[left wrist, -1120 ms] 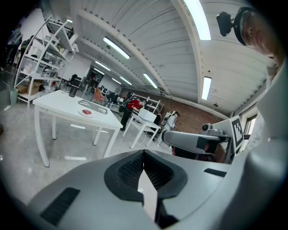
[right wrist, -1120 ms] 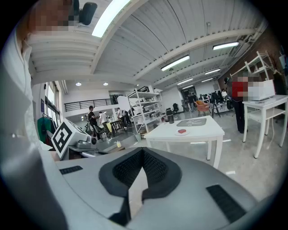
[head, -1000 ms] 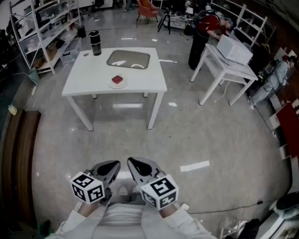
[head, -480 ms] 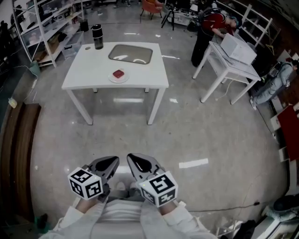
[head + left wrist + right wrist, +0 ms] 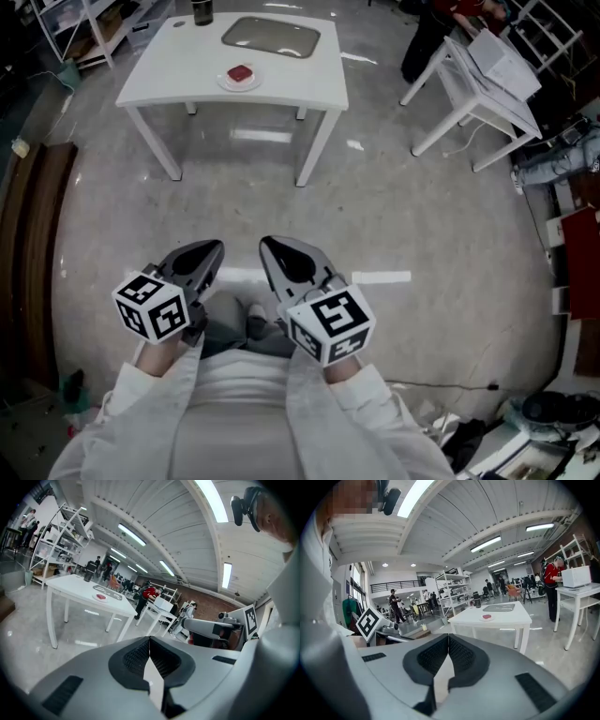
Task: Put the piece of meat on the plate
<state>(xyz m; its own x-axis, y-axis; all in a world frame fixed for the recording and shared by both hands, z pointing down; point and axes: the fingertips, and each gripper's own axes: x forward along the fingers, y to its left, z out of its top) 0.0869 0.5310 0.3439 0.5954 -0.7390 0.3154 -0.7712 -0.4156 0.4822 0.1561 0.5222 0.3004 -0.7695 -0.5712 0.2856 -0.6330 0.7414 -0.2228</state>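
- left claw (image 5: 201, 257): grey moulded shell, black cross-hatched pads; in the left gripper view (image 5: 149, 638) the tips meet at the front with nothing between them; held low, close to the person's body
- right claw (image 5: 281, 255): same build; in the right gripper view (image 5: 448, 635) the jaws are also pressed together and empty; it sits just beside the left one without touching
- each claw carries a white cube with black square markers at the wrist end
- piece of meat (image 5: 240, 72): small flat red block; it lies on the plate (image 5: 225, 82), which is round, white and shallow; the plate sits near the desk's front edge, well apart from both claws
- desk (image 5: 169, 70): matte white top, square corners, four slim straight legs; a grey rounded-rectangle tray (image 5: 272, 35) lies behind the plate, apart from it; a dark cylindrical bottle (image 5: 202, 9) stands at the far left corner
- floor (image 5: 394, 216): polished grey, glossy, with light reflections; a wide open stretch runs between the claws and the desk's front edge
- second white table (image 5: 487, 84) to the right of the desk, angled, with a clear gap between the two; a brown wooden strip (image 5: 28, 253) runs along the left side
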